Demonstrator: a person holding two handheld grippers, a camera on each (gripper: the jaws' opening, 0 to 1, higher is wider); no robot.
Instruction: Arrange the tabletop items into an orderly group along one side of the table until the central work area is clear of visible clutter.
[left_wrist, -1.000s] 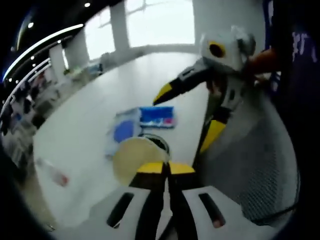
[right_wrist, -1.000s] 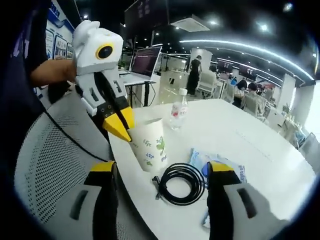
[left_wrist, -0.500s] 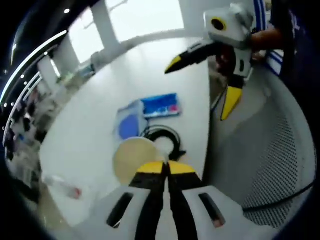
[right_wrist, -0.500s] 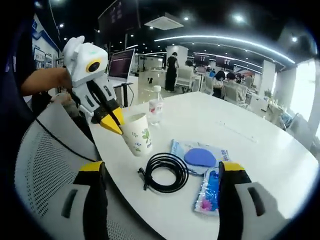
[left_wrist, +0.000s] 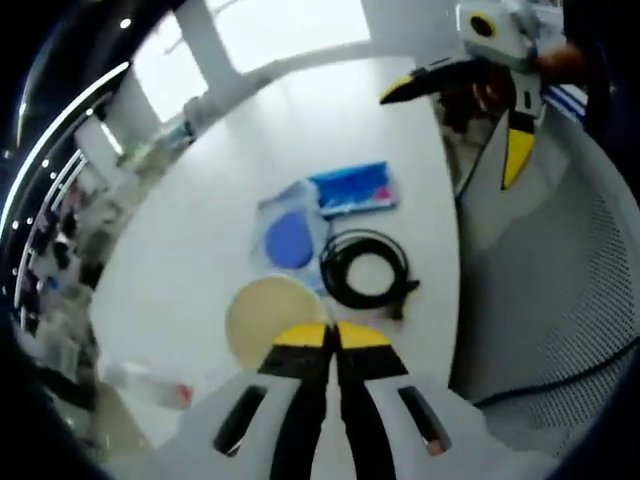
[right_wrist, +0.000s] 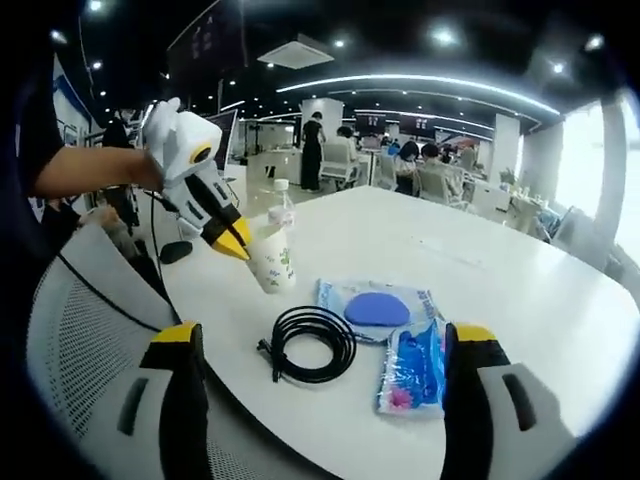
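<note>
Left tongs (right_wrist: 232, 243) pinching paper cup (right_wrist: 270, 260) rim near tabletop (right_wrist: 520, 300) left edge, by water bottle (right_wrist: 281, 203). Right tongs (right_wrist: 325, 335) pulled back, spread wide. Black cable coil (right_wrist: 310, 343), blue packets (right_wrist: 412, 362) still central.

white table (right_wrist: 520, 300) | cup (right_wrist: 270, 258) | cable (right_wrist: 312, 342) | packets (right_wrist: 412, 365) | bottle (right_wrist: 282, 208)

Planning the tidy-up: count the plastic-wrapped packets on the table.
2. A packet with a blue disc lies beyond the cable coil; a blue packet lies right of the coil, touching it. None looks hidden.
</note>
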